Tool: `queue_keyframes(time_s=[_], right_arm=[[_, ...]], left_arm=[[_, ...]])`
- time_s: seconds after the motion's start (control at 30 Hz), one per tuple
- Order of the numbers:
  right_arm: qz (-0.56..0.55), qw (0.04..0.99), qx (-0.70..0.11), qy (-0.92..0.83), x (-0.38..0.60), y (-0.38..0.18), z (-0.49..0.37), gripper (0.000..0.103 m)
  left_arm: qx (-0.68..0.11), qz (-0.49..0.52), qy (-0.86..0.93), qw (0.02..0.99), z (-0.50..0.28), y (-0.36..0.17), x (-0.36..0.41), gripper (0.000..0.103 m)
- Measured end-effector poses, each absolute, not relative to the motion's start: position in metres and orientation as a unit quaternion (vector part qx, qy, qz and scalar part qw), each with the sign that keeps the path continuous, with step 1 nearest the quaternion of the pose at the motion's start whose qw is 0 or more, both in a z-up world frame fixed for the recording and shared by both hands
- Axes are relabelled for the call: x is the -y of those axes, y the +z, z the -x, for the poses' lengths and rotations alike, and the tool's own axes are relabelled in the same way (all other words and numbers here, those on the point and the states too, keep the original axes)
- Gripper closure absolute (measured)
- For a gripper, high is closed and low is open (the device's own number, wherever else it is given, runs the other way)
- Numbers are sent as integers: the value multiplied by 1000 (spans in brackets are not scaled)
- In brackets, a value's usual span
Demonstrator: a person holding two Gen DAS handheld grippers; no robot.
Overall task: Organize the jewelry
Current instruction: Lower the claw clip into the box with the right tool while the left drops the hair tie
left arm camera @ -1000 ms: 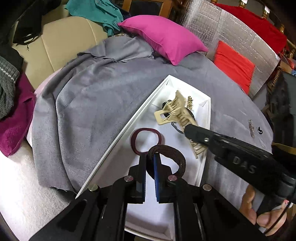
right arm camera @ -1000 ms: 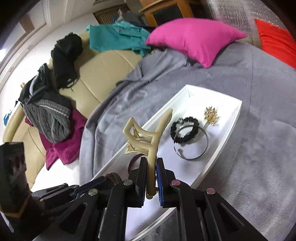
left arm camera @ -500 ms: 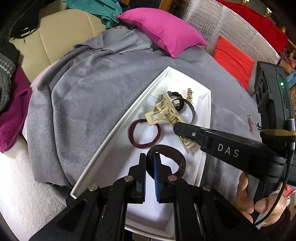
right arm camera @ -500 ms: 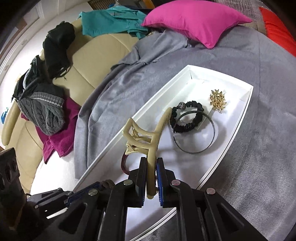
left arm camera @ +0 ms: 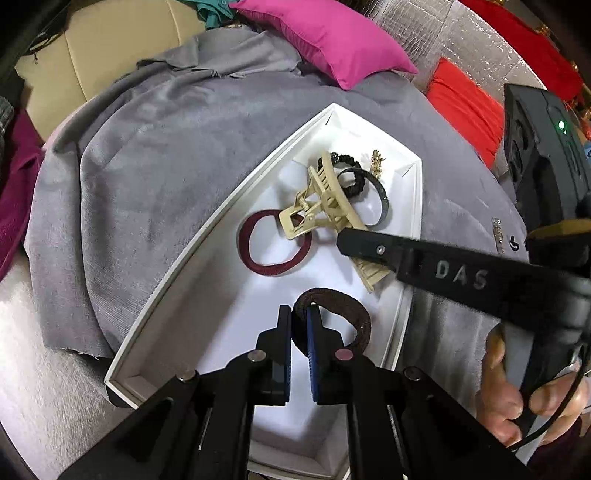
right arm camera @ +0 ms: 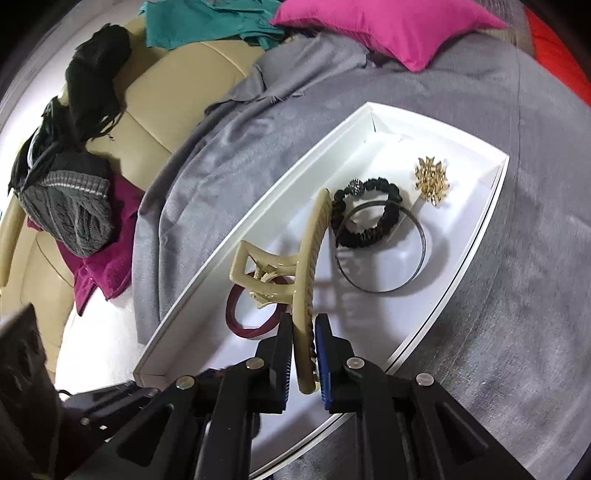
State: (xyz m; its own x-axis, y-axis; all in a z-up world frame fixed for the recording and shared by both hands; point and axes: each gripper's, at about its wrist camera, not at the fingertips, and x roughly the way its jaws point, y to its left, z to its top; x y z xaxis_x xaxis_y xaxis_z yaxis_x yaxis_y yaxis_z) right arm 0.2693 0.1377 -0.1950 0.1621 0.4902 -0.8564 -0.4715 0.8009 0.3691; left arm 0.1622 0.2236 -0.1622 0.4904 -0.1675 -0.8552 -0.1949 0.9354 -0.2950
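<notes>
- Tray (left arm camera: 413,192), white and long, sitting on a gray cloth (left arm camera: 155,155) spread over a couch.
- Left tongs (left arm camera: 299,325) pinched tight on a brown hair tie (left arm camera: 347,306), low over the near end of the tray; cannot tell if the tie touches the tray floor.
- Right tongs (right arm camera: 303,350) opening now, with a tan hair claw (right arm camera: 310,266) between the jaws; left pad touching the claw, a thin gap at the blue pad on the right.
- Claw tip down over the middle of the tray, leaning across a dark red hair tie (left arm camera: 273,251) lying flat there.
- Black scrunchie (right arm camera: 369,214) and thin dark bangle (right arm camera: 384,251) just past the claw, overlapping each other.
- Gold brooch (right arm camera: 432,181) near the far corner of the tray, apart from the bangle.
- Small silver clip (left arm camera: 498,236) and tiny black hook (left arm camera: 513,242) on the cloth, outside the tray on its right.
- Hand (left arm camera: 517,398) wrapped around the right tongs' handle, at the right edge of the left view.
- Pink pillow (left arm camera: 325,40) and red cushion (left arm camera: 465,110) beyond the tray.
- Teal shirt (right arm camera: 207,22), black clothes (right arm camera: 96,70), gray knit (right arm camera: 70,206) and a dark pink towel (right arm camera: 107,258) piled on the tan couch (right arm camera: 155,107), off to the left.
</notes>
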Motion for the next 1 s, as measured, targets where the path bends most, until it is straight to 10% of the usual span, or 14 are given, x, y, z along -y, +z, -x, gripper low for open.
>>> queue_keyframes(time_s=[0.53,1.0], right_arm=[[-76,764,-550,330,-104,-164,-271,82],[-161,828,-469,262,40,-124,-272,82]], left_arm=[[-526,188,11,829,-169,-173,-224,92],[-398,77,54,913,-156,-116,-187,47]])
